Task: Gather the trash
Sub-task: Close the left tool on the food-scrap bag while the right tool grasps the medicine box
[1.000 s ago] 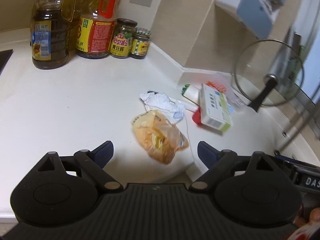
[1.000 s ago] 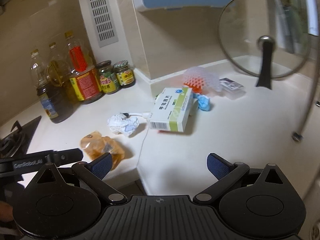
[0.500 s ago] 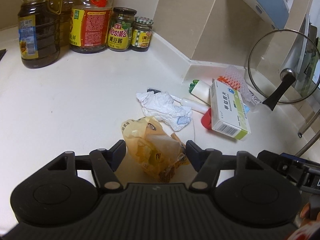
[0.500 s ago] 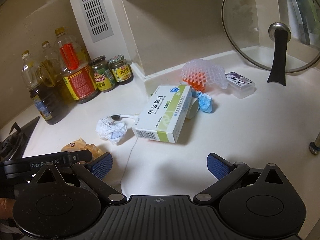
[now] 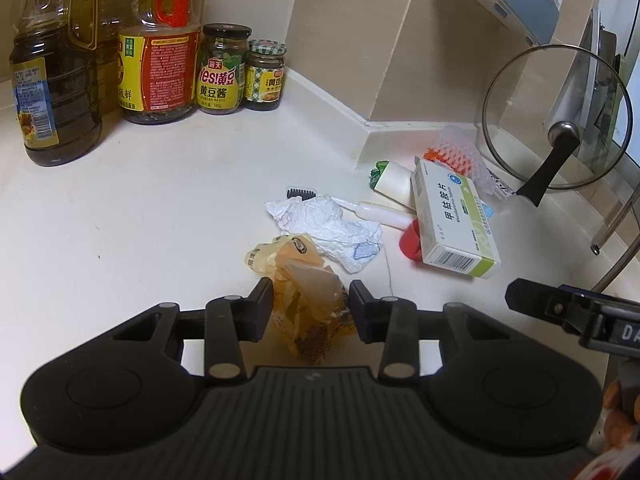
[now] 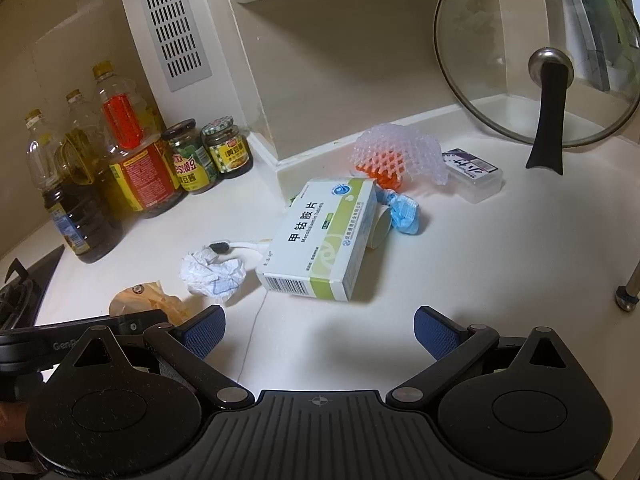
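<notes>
A crumpled orange plastic wrapper (image 5: 308,292) lies at the counter's front edge, between the fingers of my left gripper (image 5: 310,304). Its jaws are closing and both pads touch the wrapper's sides. Just beyond it lies a crumpled white paper (image 5: 328,228), with a white and green medicine box (image 5: 452,224) to the right. In the right wrist view my right gripper (image 6: 320,328) stands open over bare counter, short of the medicine box (image 6: 324,236). The wrapper (image 6: 148,296) shows at its left, partly hidden by the left gripper's body.
Oil bottles (image 5: 52,92) and sauce jars (image 5: 224,72) line the back left. A glass pot lid (image 6: 536,52) leans at the back right. Foam netting (image 6: 400,152), a small plastic box (image 6: 476,172), a blue wad (image 6: 404,212) and a white tube (image 5: 396,180) lie behind the box. A stove edge (image 6: 24,280) sits far left.
My left gripper moved forward around the orange wrapper and its jaws narrowed from wide open to touching it. The right gripper moved closer to the medicine box, still open.
</notes>
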Demonstrator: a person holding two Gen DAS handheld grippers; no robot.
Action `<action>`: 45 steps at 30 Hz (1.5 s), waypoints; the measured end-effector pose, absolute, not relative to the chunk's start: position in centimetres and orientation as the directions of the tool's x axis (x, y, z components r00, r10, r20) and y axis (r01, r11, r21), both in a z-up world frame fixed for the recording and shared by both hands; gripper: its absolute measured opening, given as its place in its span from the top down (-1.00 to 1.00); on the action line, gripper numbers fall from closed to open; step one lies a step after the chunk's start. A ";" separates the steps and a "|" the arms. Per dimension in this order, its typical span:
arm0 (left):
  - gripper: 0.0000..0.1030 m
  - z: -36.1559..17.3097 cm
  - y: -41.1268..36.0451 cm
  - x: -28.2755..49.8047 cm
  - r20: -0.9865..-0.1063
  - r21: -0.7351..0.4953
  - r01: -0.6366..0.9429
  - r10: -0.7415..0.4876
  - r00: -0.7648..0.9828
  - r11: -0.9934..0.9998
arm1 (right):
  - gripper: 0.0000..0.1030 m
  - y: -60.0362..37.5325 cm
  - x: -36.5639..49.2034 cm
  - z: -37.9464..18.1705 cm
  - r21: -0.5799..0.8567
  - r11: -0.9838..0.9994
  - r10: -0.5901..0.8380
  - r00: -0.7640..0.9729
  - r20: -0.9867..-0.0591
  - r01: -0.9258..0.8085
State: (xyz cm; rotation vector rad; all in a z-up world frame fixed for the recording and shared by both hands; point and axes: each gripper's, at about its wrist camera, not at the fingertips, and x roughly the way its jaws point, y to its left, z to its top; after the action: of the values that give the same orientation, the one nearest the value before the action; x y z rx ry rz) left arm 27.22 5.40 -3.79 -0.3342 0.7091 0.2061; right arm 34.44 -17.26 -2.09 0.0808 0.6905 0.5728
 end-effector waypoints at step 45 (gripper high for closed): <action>0.30 -0.4 7.8 24.0 -0.642 -0.240 -0.346 0.118 0.757 0.907 | -0.43 -10.9 42.4 -3.2 0.175 0.895 0.429 0.685 -0.589 -0.410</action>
State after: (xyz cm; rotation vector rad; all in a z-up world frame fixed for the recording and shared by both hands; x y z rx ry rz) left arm 24.01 7.84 -0.42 -0.3593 0.6673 0.2588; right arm 42.41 -10.92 -3.16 0.0305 0.6672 0.4696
